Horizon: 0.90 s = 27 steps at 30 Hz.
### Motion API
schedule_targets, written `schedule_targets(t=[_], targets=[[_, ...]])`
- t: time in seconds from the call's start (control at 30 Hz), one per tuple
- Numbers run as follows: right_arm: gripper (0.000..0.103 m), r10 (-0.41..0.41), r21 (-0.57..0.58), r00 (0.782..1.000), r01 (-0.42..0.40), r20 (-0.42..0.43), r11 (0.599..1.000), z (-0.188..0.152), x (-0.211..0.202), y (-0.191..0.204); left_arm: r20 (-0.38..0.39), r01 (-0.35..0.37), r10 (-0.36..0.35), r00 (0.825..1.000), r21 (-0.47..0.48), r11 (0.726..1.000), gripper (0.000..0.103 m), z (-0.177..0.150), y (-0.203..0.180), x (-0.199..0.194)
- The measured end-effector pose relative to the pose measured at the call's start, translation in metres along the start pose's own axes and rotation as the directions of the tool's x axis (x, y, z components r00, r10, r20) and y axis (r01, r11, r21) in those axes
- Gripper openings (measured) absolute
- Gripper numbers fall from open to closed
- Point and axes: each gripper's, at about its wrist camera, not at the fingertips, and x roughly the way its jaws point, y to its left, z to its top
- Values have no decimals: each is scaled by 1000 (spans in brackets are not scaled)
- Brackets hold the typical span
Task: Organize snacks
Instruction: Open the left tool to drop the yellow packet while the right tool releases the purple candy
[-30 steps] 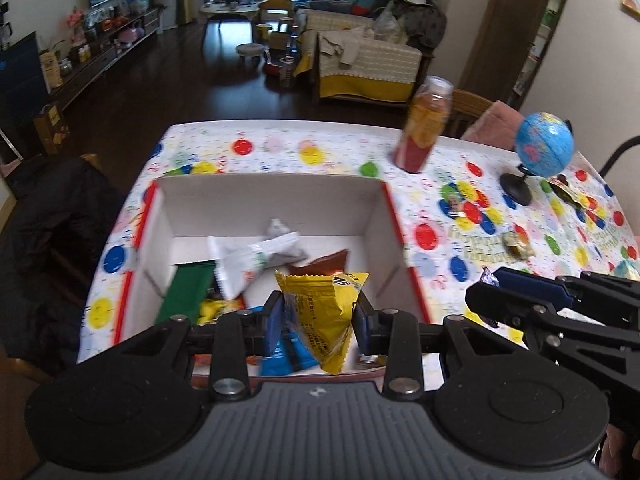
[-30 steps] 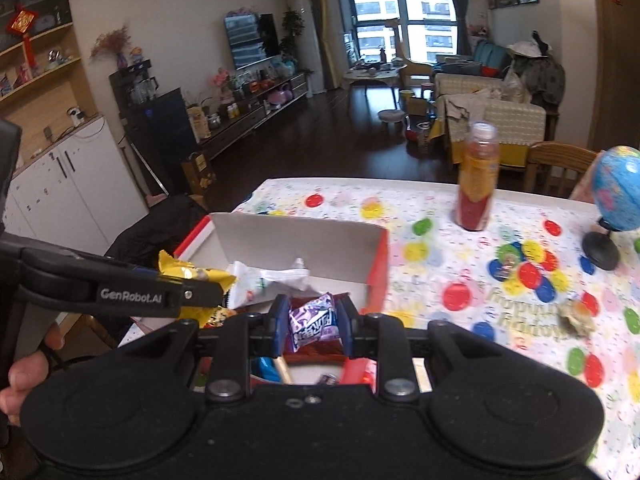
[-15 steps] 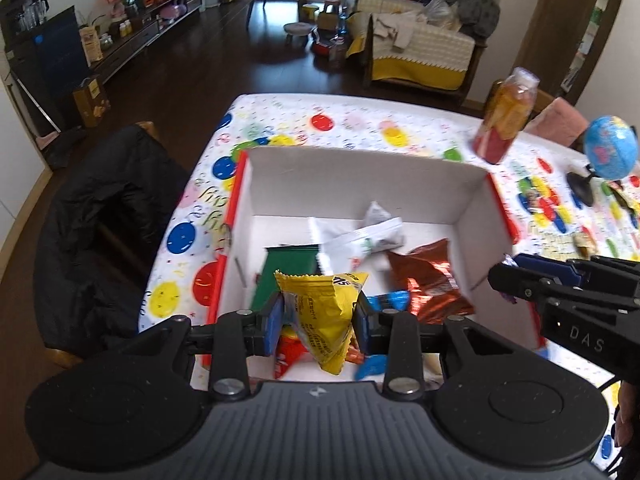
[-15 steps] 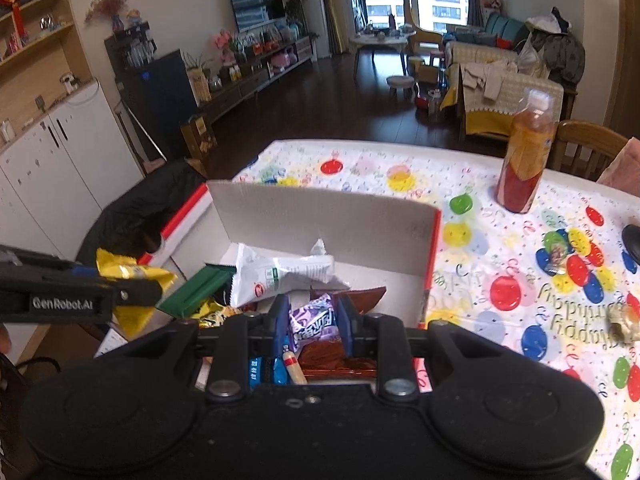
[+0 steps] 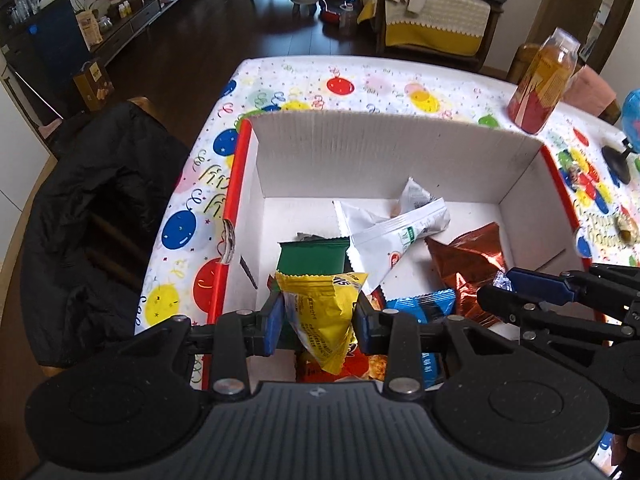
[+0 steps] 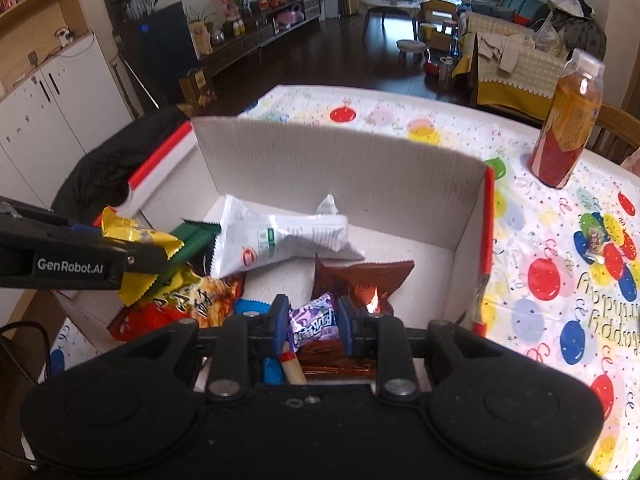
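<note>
Left tool (image 5: pixel 320 320) pinches a yellow packet (image 5: pixel 324 312); right tool (image 6: pixel 313 326) pinches a purple candy (image 6: pixel 314 322). Both hang over the box (image 5: pixel 400 148), snacks below. Releasing too near the closest wall could drop either 1 outside onto the surface (image 6: pixel 560 280).

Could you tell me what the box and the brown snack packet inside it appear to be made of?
The box looks like corrugated cardboard, matt white inside: fine vertical fluting lines run across its far wall, and its side edges are red. The brown snack packet looks like metallised plastic film, glossy: it is crinkled and throws bright coppery glints. Whether real foil is in it cannot be told.
</note>
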Motion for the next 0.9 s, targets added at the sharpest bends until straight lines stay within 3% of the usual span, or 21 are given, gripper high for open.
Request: schedule_targets(t=[0.27, 0.63, 0.77, 0.9], targets=[[26, 7, -9, 999, -7, -46, 1000, -7, 14, 1, -36, -15, 16, 999, 11, 1000, 35, -3, -1, 19], [34, 4, 6, 998, -4, -58, 1000, -13, 6, 1, -25, -32, 32, 999, 19, 999, 36, -7, -2, 14], [50, 8, 12, 999, -7, -40, 1000, -15, -6, 2, -11, -25, 25, 1000, 13, 1000, 39, -11, 0, 6], [65, 7, 20, 1000, -7, -1, 1000, -16, -21, 4, 20, -24, 24, 1000, 10, 1000, 48, -14, 1, -7]])
